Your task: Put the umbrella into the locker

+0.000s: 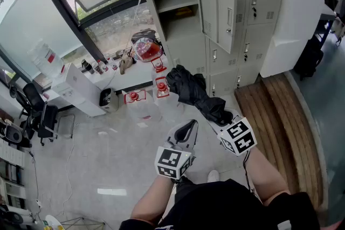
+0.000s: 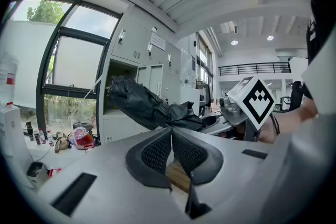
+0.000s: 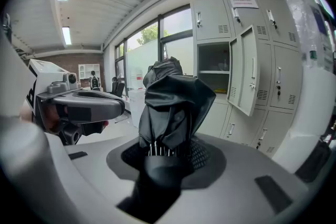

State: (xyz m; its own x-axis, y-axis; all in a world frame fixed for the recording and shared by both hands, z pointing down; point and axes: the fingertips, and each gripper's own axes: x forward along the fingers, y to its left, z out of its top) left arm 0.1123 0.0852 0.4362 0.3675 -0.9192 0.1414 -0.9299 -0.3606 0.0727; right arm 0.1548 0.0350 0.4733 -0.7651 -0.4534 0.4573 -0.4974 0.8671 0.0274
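Observation:
A folded black umbrella (image 1: pixel 194 93) sticks out ahead of my right gripper (image 1: pixel 220 118), whose jaws are shut on its handle end. In the right gripper view the umbrella (image 3: pixel 170 110) fills the middle between the pads, with my right gripper (image 3: pixel 167 153) clamped around it. The grey locker (image 1: pixel 180 13) stands ahead with one door (image 1: pixel 218 5) swung open, showing a shelf inside; the same open locker (image 3: pixel 215 73) shows beyond the umbrella. My left gripper (image 1: pixel 186 131) hangs lower and to the left with nothing in it, its pads together. From the left gripper (image 2: pixel 171 152) I see the umbrella (image 2: pixel 149 107) crossing in front.
A low white ledge (image 1: pixel 137 78) beside the lockers carries a red helmet-like object (image 1: pixel 146 48), bottles and small red items. A white appliance (image 1: pixel 294 24) stands to the right of the lockers. A wooden platform (image 1: pixel 285 116) lies on the floor at right. An office chair (image 1: pixel 38 110) is at far left.

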